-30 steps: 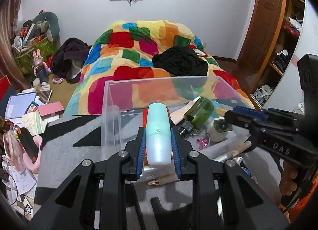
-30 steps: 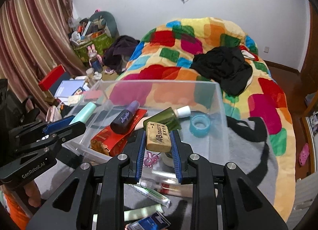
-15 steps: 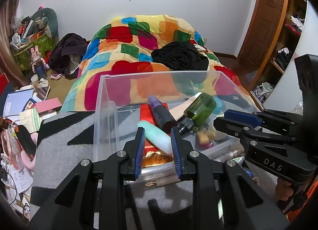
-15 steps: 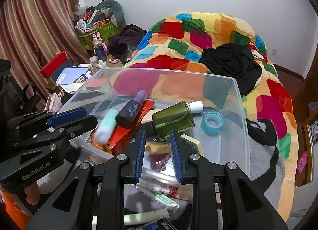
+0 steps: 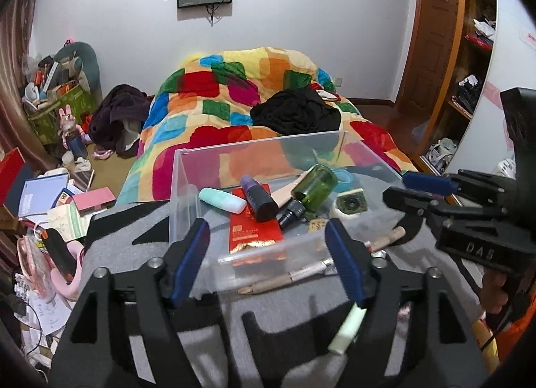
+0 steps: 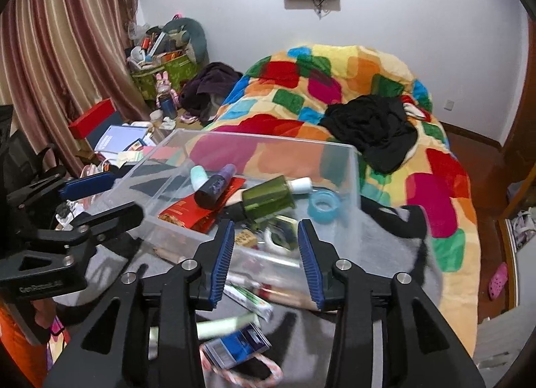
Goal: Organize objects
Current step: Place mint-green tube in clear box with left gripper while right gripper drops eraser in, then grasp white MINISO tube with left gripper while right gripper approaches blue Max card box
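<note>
A clear plastic box stands on a grey and black blanket. In it lie a mint tube, a purple bottle, a green bottle, a red packet, a blue tape roll and a tan eraser. My left gripper is open and empty, just in front of the box. My right gripper is open and empty at the box's near wall.
Loose items lie on the blanket in front of the box: pens, a pale green tube, a toothpaste tube and a blue packet. A colourful bed lies beyond. Clutter covers the floor at left.
My left gripper let go of the mint tube into the box; my right gripper let go of the eraser there. Both opened wide and drew back and up.
</note>
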A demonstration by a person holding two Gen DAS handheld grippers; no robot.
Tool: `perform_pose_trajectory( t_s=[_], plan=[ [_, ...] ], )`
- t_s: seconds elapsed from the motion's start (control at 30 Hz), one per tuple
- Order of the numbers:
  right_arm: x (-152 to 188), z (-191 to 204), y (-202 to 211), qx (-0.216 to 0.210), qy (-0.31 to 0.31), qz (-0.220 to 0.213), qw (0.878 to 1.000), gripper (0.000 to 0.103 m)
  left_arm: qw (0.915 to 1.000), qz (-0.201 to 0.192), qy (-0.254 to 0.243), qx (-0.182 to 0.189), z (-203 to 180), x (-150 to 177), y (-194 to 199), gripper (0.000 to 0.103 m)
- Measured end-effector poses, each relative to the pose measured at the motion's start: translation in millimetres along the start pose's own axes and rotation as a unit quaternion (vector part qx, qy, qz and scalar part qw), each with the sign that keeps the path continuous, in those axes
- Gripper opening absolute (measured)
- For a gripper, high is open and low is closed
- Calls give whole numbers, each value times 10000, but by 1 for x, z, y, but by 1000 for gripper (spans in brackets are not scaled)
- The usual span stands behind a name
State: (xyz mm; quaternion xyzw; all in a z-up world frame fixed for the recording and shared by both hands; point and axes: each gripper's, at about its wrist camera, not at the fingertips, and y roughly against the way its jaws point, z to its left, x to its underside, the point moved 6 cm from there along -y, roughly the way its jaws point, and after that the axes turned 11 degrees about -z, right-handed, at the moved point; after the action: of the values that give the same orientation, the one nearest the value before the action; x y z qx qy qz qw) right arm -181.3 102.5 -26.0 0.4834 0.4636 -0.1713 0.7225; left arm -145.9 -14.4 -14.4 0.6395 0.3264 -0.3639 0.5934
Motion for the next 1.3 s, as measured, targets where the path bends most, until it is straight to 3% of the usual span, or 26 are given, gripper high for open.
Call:
perform_pose_trajectory(
  t_s=[0.07, 0.3, 0.47, 0.6, 0.7, 0.73, 0.83, 0.9, 0.97, 1.03, 1.23, 1.3],
  plan=[
    [2, -5, 9, 79, -14, -53, 10000, 42, 10000, -9, -42, 24, -4, 3, 6, 79],
    [30, -23, 28, 314, 4, 61, 9995, 49, 9991, 363, -132, 199, -17, 38, 8, 80],
    [63, -22, 24, 88, -182, 476, 9987, 53, 9952, 841, -40, 504, -32, 74, 0, 80],
    [80, -8, 20, -134, -84, 633, 9979, 66, 9923, 1051, -123, 639, -45, 96, -5, 79],
    [88, 6, 15, -252, 121, 714, 9971, 66, 9907, 1105, -26, 794, -51, 99, -9, 66],
    [89, 9, 14, -278, 187, 724, 9968, 66, 9897, 1138, 26, 865, -52, 100, -11, 54],
    [91, 15, 9, -289, 309, 736, 9964, 66, 9908, 1069, 49, 830, -52, 102, -12, 35],
    [92, 17, 6, -333, 301, 761, 9961, 66, 9907, 1041, 107, 866, -50, 103, -9, 31],
    [93, 17, 3, -333, 303, 766, 9960, 63, 9907, 1024, 165, 881, -46, 106, -4, 28],
    [94, 17, 2, -330, 312, 769, 9960, 51, 9913, 1006, 161, 835, -42, 108, 3, 25],
    [92, 9, 4, -306, 187, 729, 9967, 27, 9927, 1021, 147, 623, -24, 118, 25, 17],
    [92, 4, 4, -336, 98, 755, 9965, 26, 9930, 1032, 60, 579, -22, 120, 29, 17]
  ],
)
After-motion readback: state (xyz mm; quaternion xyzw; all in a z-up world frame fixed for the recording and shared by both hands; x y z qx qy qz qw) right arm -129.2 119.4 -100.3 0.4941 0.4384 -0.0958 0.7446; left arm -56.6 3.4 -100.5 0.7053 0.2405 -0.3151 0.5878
